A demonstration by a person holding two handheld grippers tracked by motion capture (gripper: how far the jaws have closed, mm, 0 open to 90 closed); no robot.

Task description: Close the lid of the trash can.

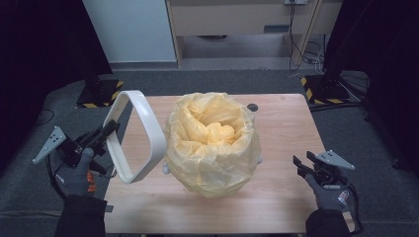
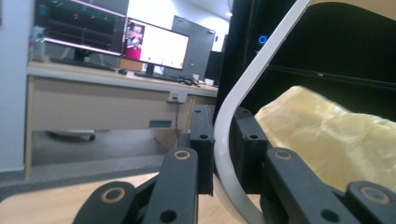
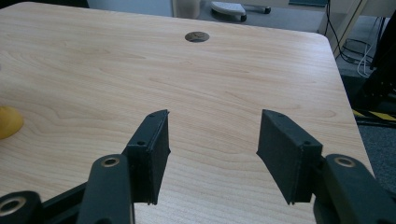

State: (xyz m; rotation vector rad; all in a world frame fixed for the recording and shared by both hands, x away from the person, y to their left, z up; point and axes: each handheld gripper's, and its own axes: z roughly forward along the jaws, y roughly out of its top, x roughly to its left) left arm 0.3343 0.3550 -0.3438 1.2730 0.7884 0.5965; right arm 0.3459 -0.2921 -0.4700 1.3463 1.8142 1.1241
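Observation:
A white rounded frame ring (image 1: 141,133) is held tilted up in the air at the table's left, beside a bin lined with a crumpled yellow bag (image 1: 212,143) that stands mid-table. My left gripper (image 1: 109,129) is shut on the ring's left side; in the left gripper view its pads (image 2: 203,149) clamp the white band (image 2: 233,107), with the yellow bag (image 2: 327,135) to the right. My right gripper (image 1: 302,163) rests low at the table's right edge, open; in the right gripper view its jaws (image 3: 212,140) stand wide apart over bare wood.
The wooden table (image 1: 281,123) has a small dark cable hole (image 1: 252,106) behind the bag. Dark stands with striped bases (image 1: 323,91) flank the table's far corners. A desk with monitors (image 2: 154,46) stands beyond.

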